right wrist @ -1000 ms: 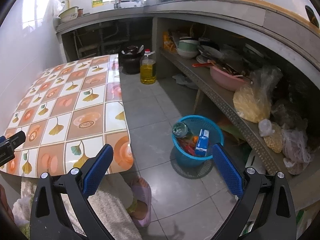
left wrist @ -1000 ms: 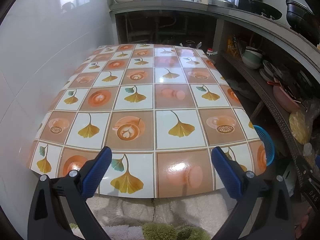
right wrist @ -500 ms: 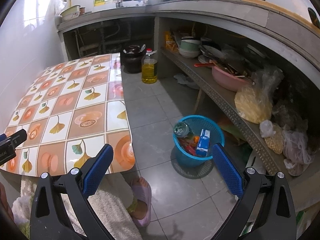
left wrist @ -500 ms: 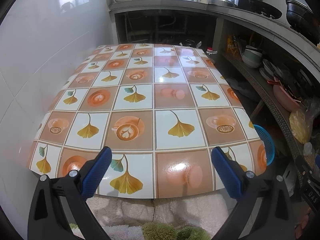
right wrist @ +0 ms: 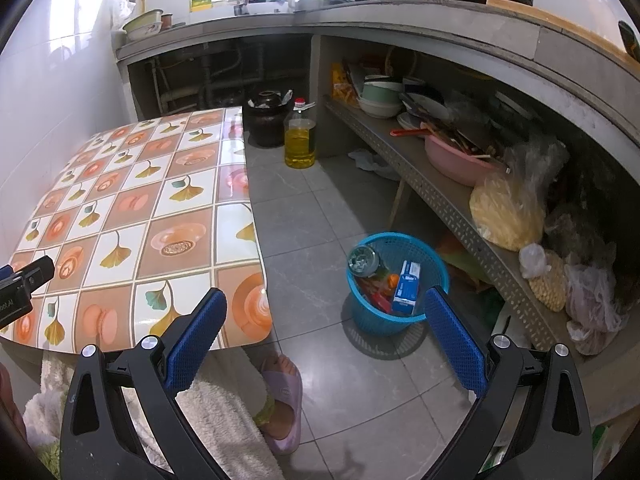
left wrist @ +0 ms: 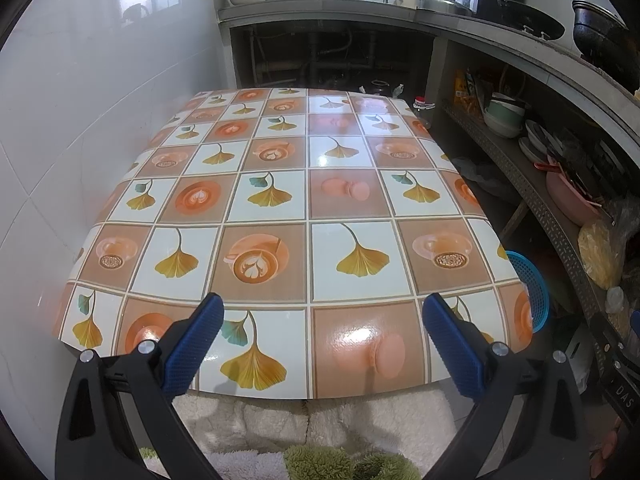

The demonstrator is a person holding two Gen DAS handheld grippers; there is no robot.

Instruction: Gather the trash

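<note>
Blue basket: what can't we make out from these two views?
- Left wrist view: blue basket mostly hidden behind the table edge; contents unseen.
- Right wrist view: the basket's lower contents buried under the blue carton and can.
- Carton print too small to read.

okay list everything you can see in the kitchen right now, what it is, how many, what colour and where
table: one, orange and white leaf-pattern cover, by the wall
basket: one, blue, on the floor beside the table, holding trash
carton: one, blue, in the basket
oil bottle: one, yellow, on the floor
jar: one, dark, beside the oil bottle
basin: one, pink, on the shelf
slipper: one, lilac, on a foot
left gripper: open, empty
right gripper: open, empty
</note>
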